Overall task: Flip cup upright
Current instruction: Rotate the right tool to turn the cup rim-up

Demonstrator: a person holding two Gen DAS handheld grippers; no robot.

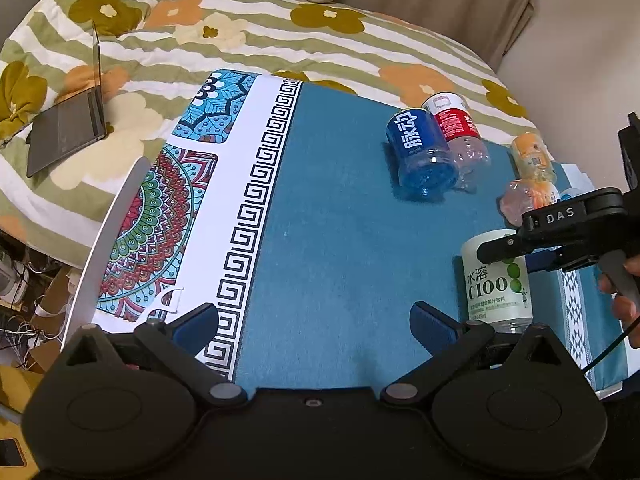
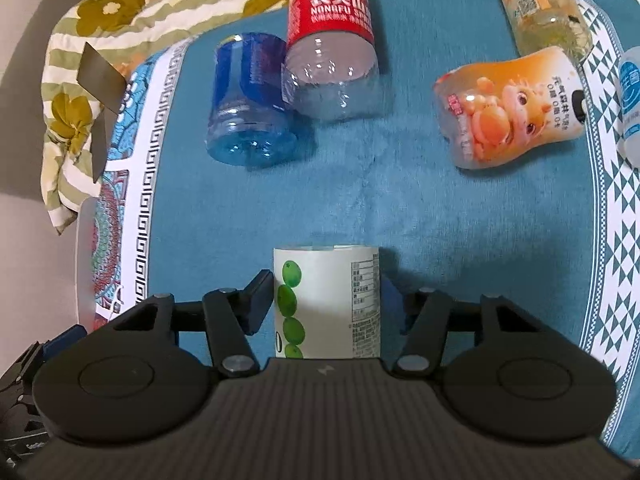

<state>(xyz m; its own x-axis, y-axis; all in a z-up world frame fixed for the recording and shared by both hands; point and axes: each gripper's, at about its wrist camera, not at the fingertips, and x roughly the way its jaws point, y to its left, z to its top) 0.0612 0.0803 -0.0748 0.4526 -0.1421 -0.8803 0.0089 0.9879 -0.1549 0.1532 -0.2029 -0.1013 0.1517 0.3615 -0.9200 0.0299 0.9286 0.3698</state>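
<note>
The laptop (image 1: 66,128) lies far left on the floral quilt (image 1: 248,28), lid half raised. The counter (image 1: 332,220) carries a blue cloth with a patterned border at its left.

Left gripper (image 1: 316,320): fingers (image 1: 198,322) spread wide, empty, over bare cloth at the near edge.

The blue cup (image 2: 250,108) lies on its side at centre-far, base toward the right wrist camera — touching the red-label cup (image 2: 332,52), also on its side, just to its right.

The green-label cup (image 2: 326,300) stands on end near the right wrist camera, between the fingers (image 2: 256,300) of the right gripper (image 2: 326,304). The left finger touches its wall; the right finger is hidden behind it, so a full clamp cannot be confirmed. In the left wrist view this gripper (image 1: 500,250) reaches the cup (image 1: 496,280) from the right.

Farther right lies the cartoon cup (image 2: 508,108) on its side; beyond it the orange cup (image 2: 540,4) — also lying down. A pale blue cup (image 2: 632,104) shows at the right edge, partly cut off.
</note>
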